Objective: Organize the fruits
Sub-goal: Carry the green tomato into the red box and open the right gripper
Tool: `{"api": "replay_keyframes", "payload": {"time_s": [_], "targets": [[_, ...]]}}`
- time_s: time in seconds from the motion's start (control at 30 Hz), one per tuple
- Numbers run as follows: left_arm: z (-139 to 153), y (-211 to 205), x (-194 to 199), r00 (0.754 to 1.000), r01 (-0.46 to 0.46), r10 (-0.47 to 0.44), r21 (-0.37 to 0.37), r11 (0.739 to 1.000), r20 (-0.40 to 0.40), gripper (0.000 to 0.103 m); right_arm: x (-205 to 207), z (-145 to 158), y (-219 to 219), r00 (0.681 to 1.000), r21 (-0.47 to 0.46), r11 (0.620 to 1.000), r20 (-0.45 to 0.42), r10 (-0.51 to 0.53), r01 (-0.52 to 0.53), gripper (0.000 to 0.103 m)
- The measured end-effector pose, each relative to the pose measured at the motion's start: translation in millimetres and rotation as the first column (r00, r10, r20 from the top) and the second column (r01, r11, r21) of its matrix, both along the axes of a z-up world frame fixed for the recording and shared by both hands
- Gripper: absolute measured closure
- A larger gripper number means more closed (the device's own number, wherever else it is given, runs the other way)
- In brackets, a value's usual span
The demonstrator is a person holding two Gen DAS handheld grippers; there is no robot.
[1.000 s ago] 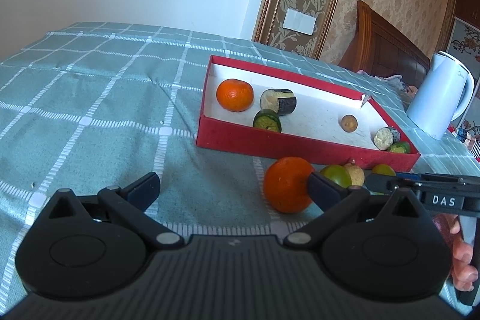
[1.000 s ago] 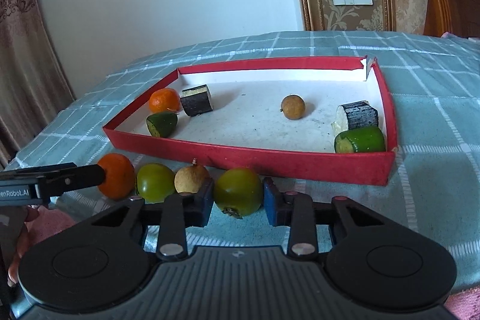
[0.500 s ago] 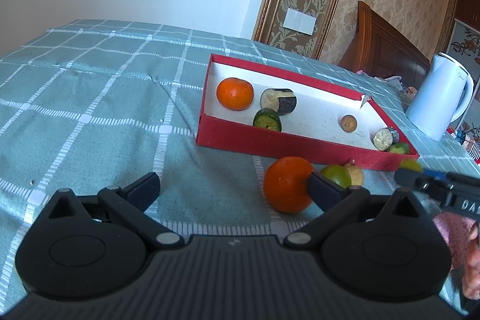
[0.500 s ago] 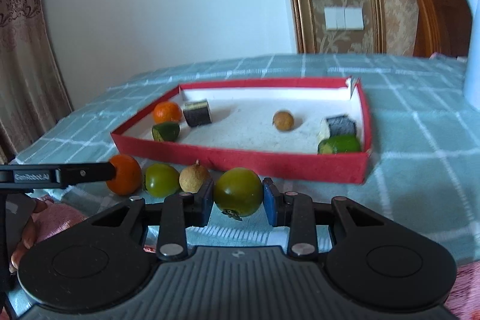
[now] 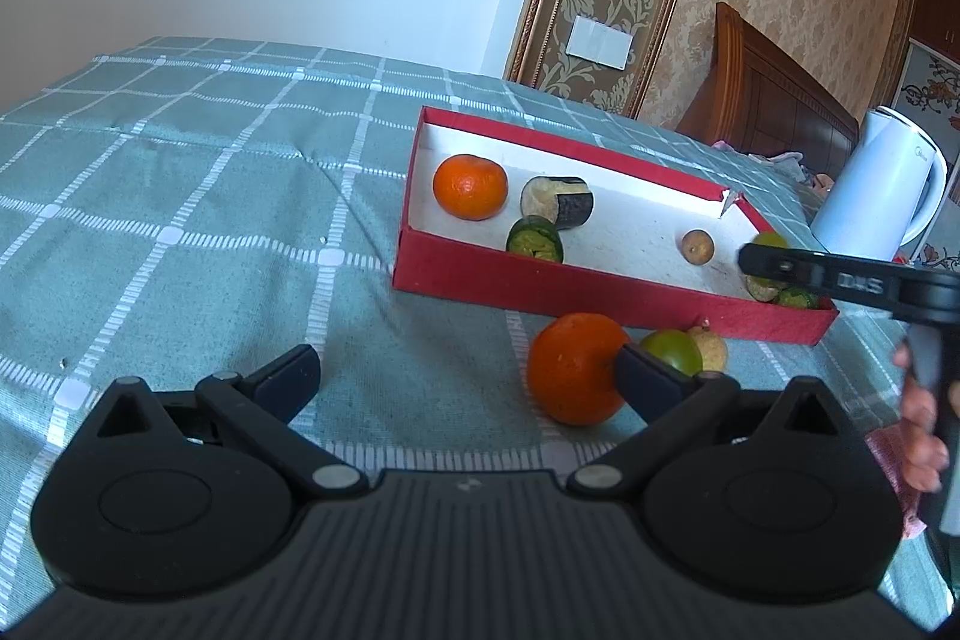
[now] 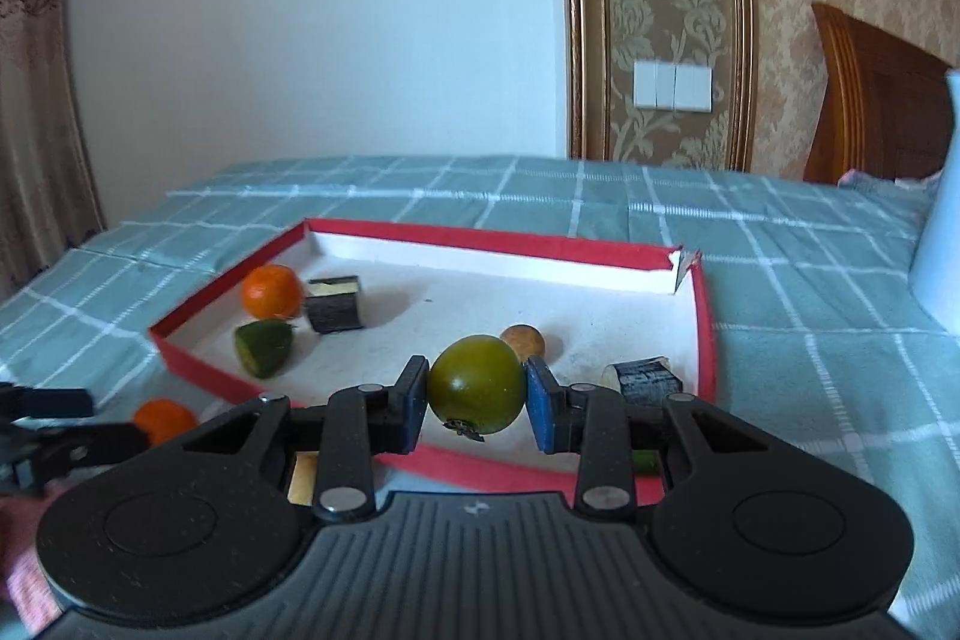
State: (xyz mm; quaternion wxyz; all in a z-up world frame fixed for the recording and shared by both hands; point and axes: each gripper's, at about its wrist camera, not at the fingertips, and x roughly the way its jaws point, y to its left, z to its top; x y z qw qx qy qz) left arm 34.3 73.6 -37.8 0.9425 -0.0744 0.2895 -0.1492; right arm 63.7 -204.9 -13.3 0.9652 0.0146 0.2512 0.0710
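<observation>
Green fruit (image 6: pixel 476 384) is now riding clear of the table, pinched between the blue pads (image 6: pixel 540 409) of the right hand-held gripper (image 6: pixel 477 403); a second ago it was sitting on the checked cloth in front of the red tray (image 6: pixel 703 322), in a row with the other loose pieces. It is being carried over the tray's near wall, above the white floor close to a small brown fruit (image 6: pixel 523 340). The left hand-held gripper (image 5: pixel 465 370) is resting spread and empty, unmoved, with the loose orange (image 5: pixel 573 369) just ahead of its right finger. Judged from this, one transfer is nearing release; an orange, a green fruit (image 5: pixel 672 349) and a tan fruit (image 5: pixel 711 347) are waiting outside the tray.
</observation>
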Motion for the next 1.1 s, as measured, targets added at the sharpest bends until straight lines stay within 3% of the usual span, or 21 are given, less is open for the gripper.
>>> {"api": "replay_keyframes", "payload": {"time_s": [0.5, 0.8, 1.1], "targets": [[-0.9, -1.0, -1.6, 1.0, 0.002, -0.002, -0.002, 1.0, -0.002, 0.0, 41.6, -23.2, 3.3, 0.995, -0.057, 0.997, -0.091, -0.052, 0.047, 0.07], [-1.2, -1.4, -2.1, 1.0, -0.001, 0.001, -0.005, 1.0, -0.003, 0.0, 41.1, -25.7, 7.2, 0.995, -0.075, 0.996, -0.092, -0.044, 0.037, 0.069], [-0.4, -0.8, -1.5, 1.0, -0.002, 0.002, -0.008, 1.0, -0.004, 0.0, 32.2, -23.4, 5.2, 0.995, -0.072, 0.996, -0.084, -0.048, 0.042, 0.06]]}}
